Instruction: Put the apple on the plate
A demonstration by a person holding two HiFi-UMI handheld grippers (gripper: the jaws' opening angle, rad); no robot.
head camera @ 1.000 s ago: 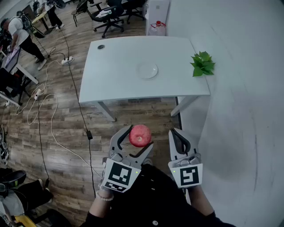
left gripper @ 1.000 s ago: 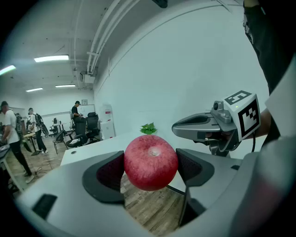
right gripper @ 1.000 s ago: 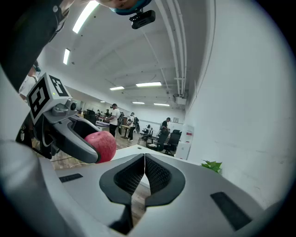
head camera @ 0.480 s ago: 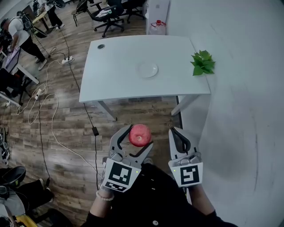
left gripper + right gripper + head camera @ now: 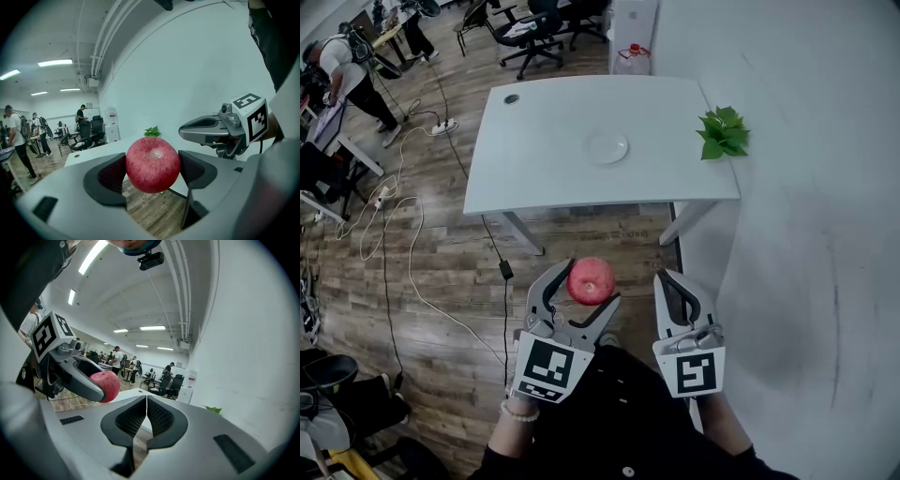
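Two grippers are held side by side at 6 o'clock in the head view, above the wooden floor (image 5: pixel 431 272) and short of the table (image 5: pixel 534 183). The left gripper (image 5: pixel 589 284) clamps the red apple (image 5: pixel 591 279) between its pads (image 5: pixel 110 176), one on each flank, apparently to keep the fruit from rolling during the carry. The right gripper (image 5: pixel 671 281) has its jaws pressed together on nothing and seems idle. The plate (image 5: pixel 607 147) lies at 12 o'clock from the apple, well apart, mid-table, with a green plant (image 5: pixel 722 133) at its 3 o'clock. Judgement: transport phase, with placement not yet done.
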